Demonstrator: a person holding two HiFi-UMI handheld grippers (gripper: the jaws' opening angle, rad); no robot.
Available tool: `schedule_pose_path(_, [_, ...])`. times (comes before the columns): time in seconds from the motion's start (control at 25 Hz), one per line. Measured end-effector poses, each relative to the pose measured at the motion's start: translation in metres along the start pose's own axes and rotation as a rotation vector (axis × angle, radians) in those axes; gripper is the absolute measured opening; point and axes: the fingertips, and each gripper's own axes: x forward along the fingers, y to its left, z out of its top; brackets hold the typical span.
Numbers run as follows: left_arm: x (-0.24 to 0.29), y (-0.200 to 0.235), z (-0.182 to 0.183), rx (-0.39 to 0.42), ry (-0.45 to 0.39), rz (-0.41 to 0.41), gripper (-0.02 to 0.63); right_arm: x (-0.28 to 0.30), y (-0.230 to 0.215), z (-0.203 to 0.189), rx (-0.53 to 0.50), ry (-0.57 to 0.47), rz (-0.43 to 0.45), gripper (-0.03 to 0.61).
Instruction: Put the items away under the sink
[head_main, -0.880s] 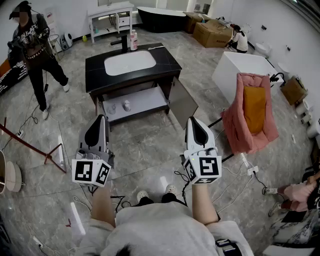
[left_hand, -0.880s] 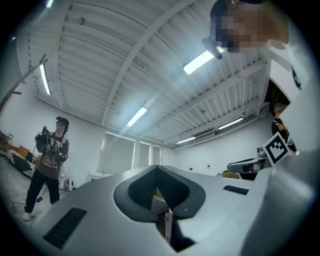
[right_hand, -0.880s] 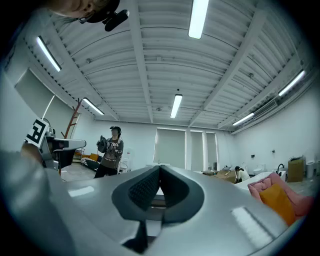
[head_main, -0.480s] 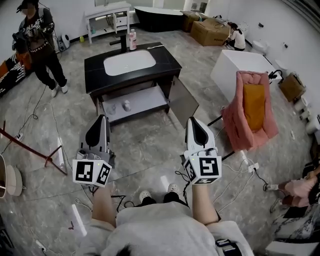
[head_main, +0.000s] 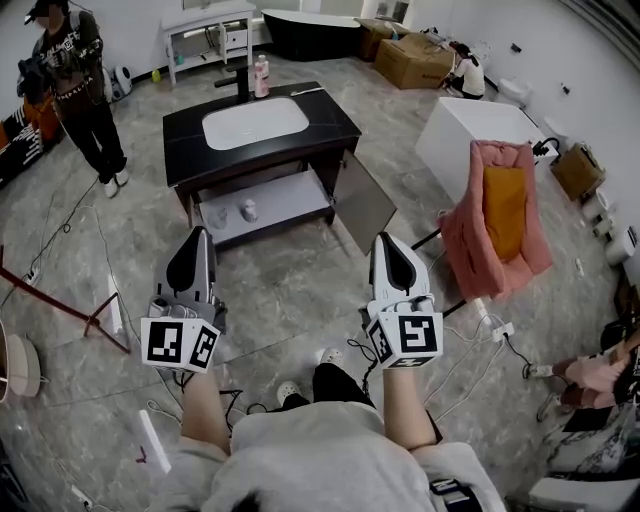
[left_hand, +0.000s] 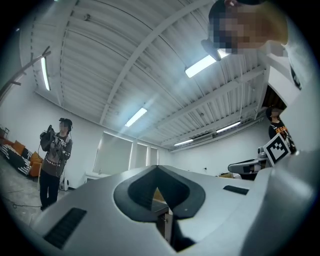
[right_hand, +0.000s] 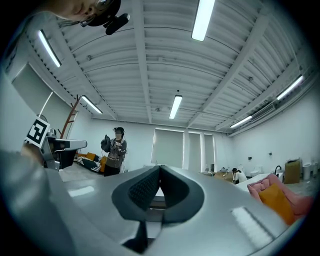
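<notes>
Far left, a person (head_main: 70, 75) stands on the floor (head_main: 290, 290), well off from me. My left forearm reaches straight out in front. The left gripper (head_main: 197, 235) hangs over bare floor, nose tipped a touch above level. In the left gripper view (left_hand: 157, 170) its pads are pressed together at the tips with nothing between them.

Ahead now, the cabinet (head_main: 190, 190) with its black worktop (head_main: 330, 120) and white sink (head_main: 255, 122). A black tap (head_main: 240, 85) and a pink bottle (head_main: 261, 76) stand at the worktop's back edge. The door (head_main: 362, 200) on the cabinet's right side hangs wide open. Under the sink the shelf (head_main: 290, 200) is in plain sight. On its left part lie a small item (head_main: 221, 214) and, just beside it, a white item (head_main: 250, 209). Both are well ahead of my grippers and slightly right of the left one's line. Neither is touched.

My right forearm runs parallel to the left. The right gripper (head_main: 386, 242) is level with its partner, near the open door's lower corner but apart from it. Its own view (right_hand: 159, 170) shows the pads closed on each other, empty. Further right sits a pink armchair (head_main: 500, 225).
</notes>
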Motion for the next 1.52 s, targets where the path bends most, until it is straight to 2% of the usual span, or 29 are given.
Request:
schedule_pose_path(0.32, [0.042,0.012,-0.011,0.01,0.011,-0.002,0.002,0.05,-0.018,-0.013,0.035,0.001,0.01,0.011])
schedule_pose_path(0.68, [0.134,0.039,-0.019,0.013,-0.029,0.043,0.002,0.149,-0.058,-0.016,0.037,-0.036,0.058,0.011])
schedule_pose_path(1.08, [0.234,0.044,-0.035,0.018,-0.044,0.052,0.002,0.237,-0.116,-0.025,0.038,-0.041,0.081,0.011])
schedule_pose_path(1.4, [0.29,0.047,-0.044,0.018,-0.067,0.082,0.002,0.288,-0.145,-0.039,0.035,-0.046,0.133,0.011])
schedule_pose_path(1.52, [0.302,0.049,-0.053,0.022,-0.051,0.087,0.002,0.303,-0.151,-0.046,0.05,-0.043,0.144,0.011])
